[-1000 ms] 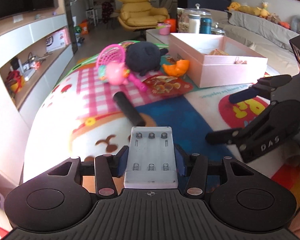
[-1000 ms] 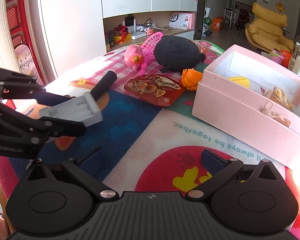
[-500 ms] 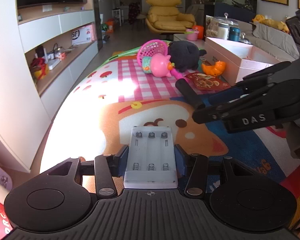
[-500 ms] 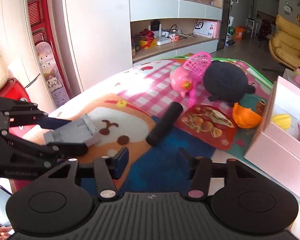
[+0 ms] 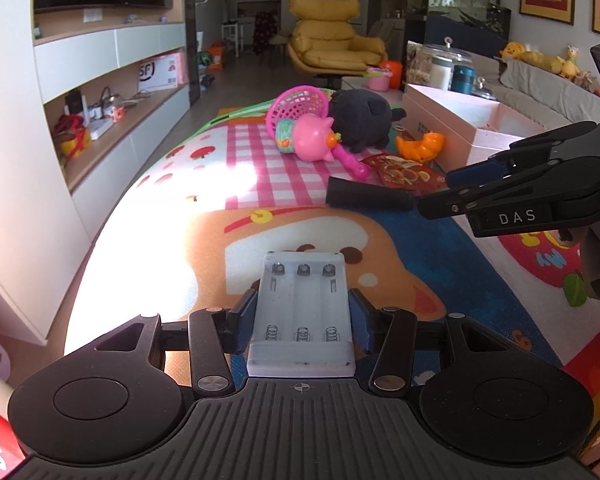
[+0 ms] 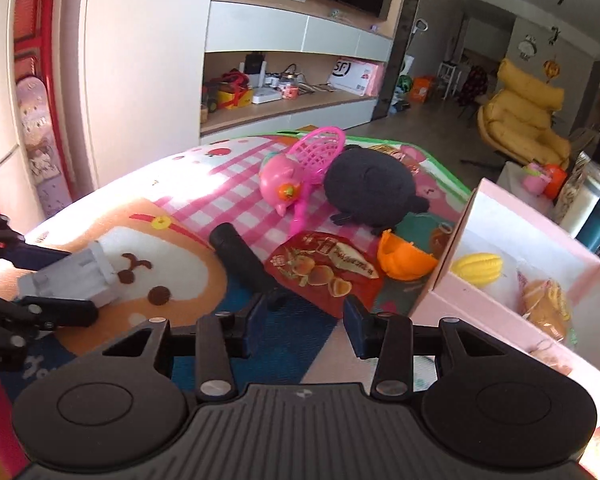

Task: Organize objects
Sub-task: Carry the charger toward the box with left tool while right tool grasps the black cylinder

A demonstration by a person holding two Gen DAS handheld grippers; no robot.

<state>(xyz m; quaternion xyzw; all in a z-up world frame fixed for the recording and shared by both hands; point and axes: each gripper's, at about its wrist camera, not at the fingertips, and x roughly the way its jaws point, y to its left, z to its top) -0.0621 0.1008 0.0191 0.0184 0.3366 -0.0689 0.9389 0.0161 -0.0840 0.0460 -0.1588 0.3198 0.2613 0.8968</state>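
My left gripper (image 5: 302,314) is shut on a grey battery holder (image 5: 302,312), held above the cartoon play mat (image 5: 204,240); it also shows in the right wrist view (image 6: 74,280). My right gripper (image 6: 300,316) is open and empty, hovering just above the near end of a black cylinder (image 6: 242,258), which also shows in the left wrist view (image 5: 368,198). Beyond lie a red snack packet (image 6: 320,268), an orange toy (image 6: 404,258), a pink pig toy (image 6: 280,184), a pink net (image 6: 322,152) and a black plush (image 6: 370,188). The open pink box (image 6: 440,284) is at the right.
The pink box holds a yellow toy (image 6: 478,268) and wrapped snacks (image 6: 546,304). A white TV cabinet (image 6: 292,80) runs along the far left. A yellow armchair (image 5: 334,50) stands behind the mat. Jars (image 5: 440,64) sit on a low table.
My right gripper has moved left and forward from beside the pink box to over the black cylinder. My left gripper has swung left and drawn back, still holding the battery holder.
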